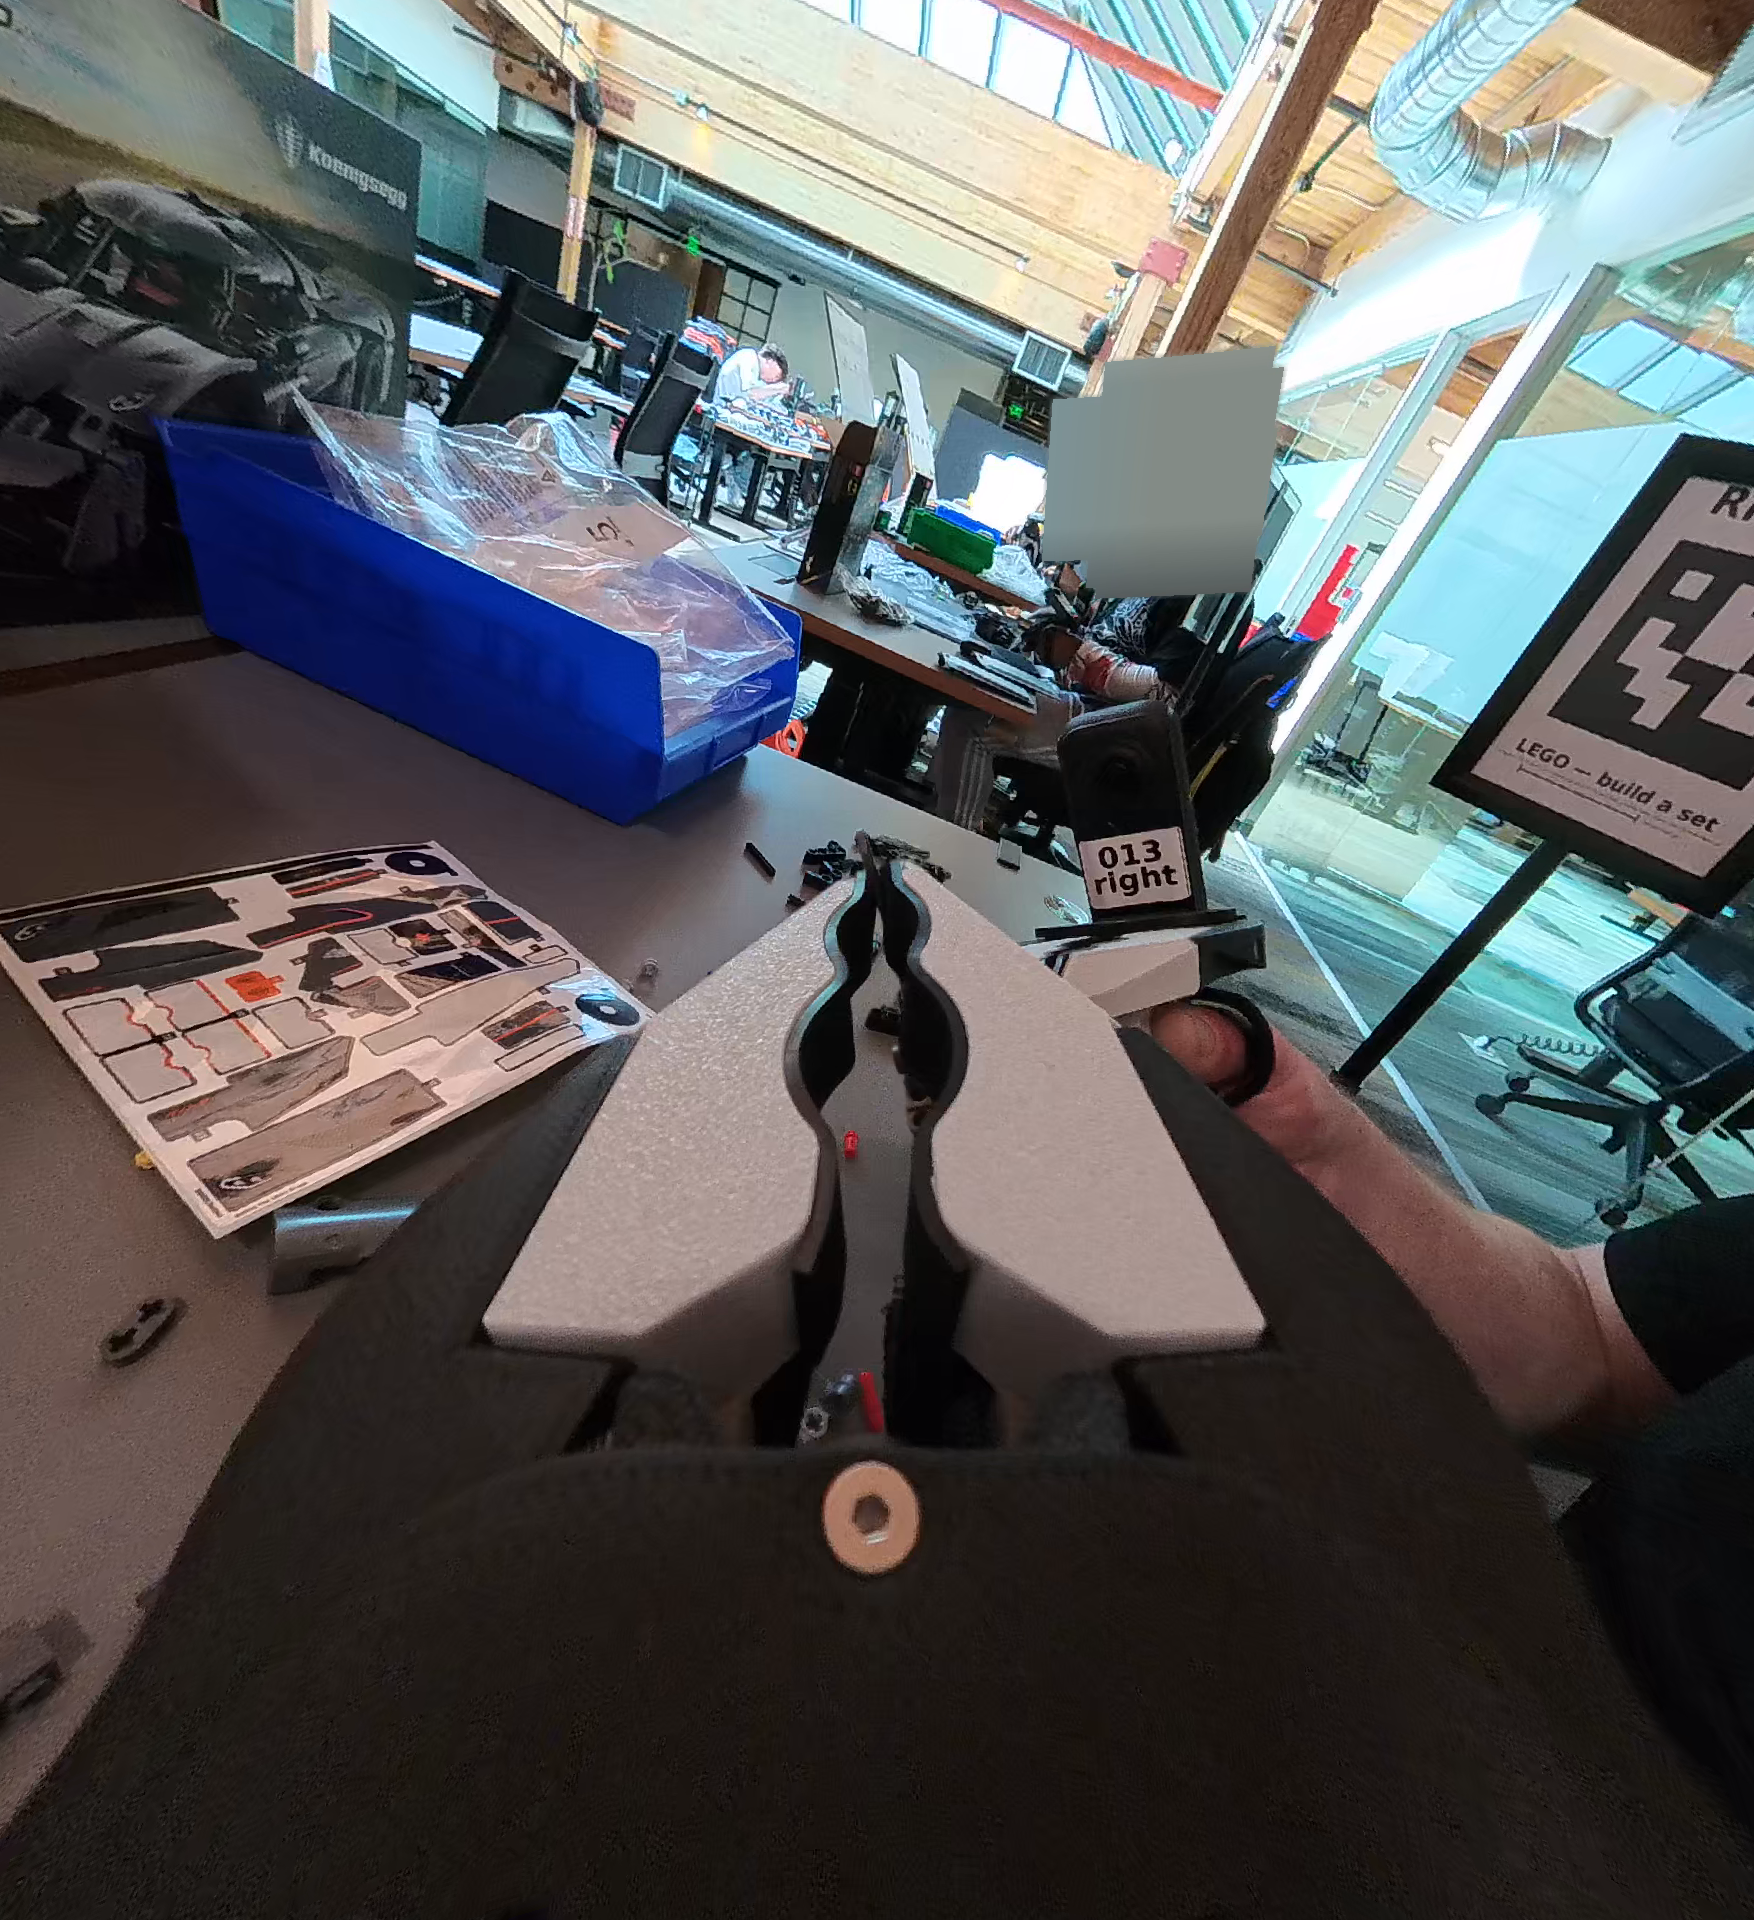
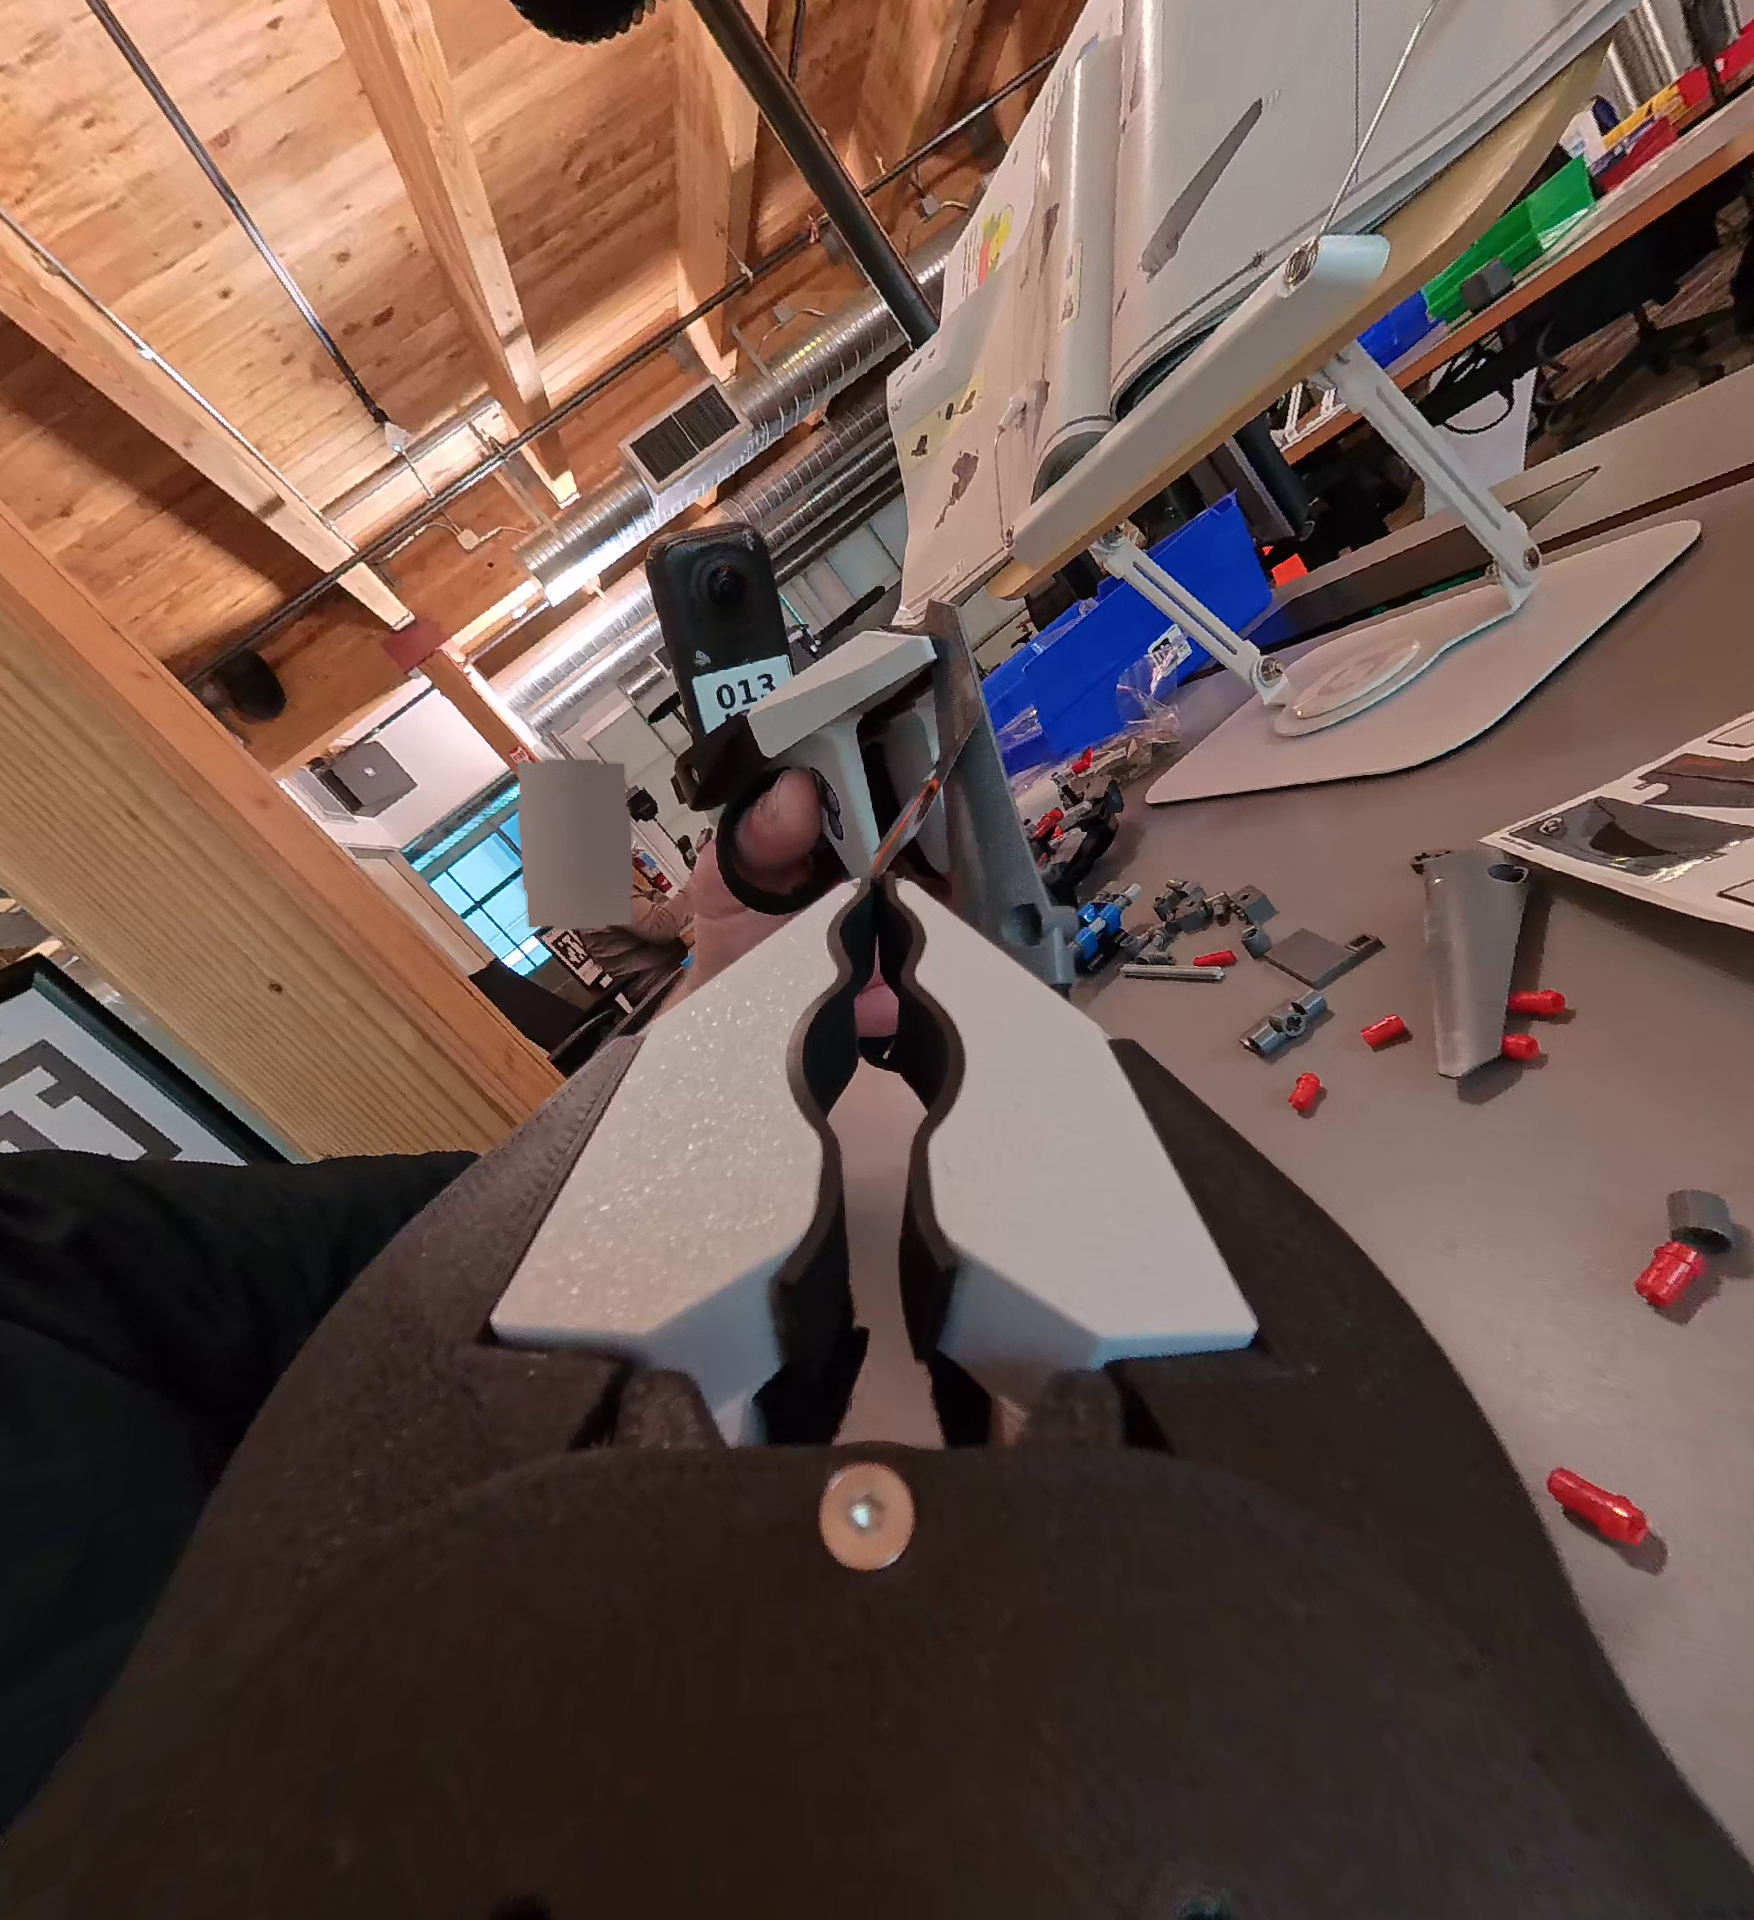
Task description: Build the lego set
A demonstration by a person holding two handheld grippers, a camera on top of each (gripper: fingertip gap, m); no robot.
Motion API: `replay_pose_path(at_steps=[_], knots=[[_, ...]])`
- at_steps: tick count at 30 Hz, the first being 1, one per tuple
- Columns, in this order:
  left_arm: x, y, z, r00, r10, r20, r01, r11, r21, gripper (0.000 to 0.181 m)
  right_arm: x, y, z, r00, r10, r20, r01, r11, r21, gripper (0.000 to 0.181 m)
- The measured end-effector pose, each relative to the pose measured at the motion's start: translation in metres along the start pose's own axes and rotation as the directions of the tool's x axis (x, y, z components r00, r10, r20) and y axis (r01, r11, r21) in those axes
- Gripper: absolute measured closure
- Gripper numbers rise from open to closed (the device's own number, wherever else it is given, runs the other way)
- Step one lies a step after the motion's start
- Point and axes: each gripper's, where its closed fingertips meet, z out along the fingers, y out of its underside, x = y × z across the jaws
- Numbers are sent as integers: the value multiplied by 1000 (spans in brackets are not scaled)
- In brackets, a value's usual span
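- The left tool is narrow, tips meeting. Dark bits sit right at them, but I cannot tell if it grips any.
- The right tool is also narrow. A thin strip with an orange edge rises from its tips toward 12 o'clock and appears pinched there.
- The lego parts lie loose on the grey surface, spread from 2 to 4 o'clock in the right wrist view. An upright grey beam stands just beyond the right tool's tips.
- Handling, as a judgement: the parts are light, rigid plastic. The red pins are small, round and likely to roll, so they are best pinched across the barrel. The tapered grey panel is best taken by its long edges. The strip looks flimsy, so hold it by a corner.
- Counts:
  - at least seven red pins
  - one tapered grey panel
  - one sticker sheet at 9 o'clock in the left wrist view
  - one blue bin at 11 o'clock, holding one clear bag
  - one booklet on a stand
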Motion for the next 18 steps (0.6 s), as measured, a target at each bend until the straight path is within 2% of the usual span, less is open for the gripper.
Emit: replay_pose_path(at_steps=[5,16,18], knots=[[4,-1,0,998,57,3,-57,998,-5,181,-7,-4,-2,1000,5,12,-5,1000,7,181],[10,-1,4,952,295,82,-292,955,-46,181,-34,-20,0,997,-18,73,15,999,41,181],[12,-2,3,960,273,64,-271,962,-32,181,-38,-24,0,997,-38,67,35,998,43,181]])
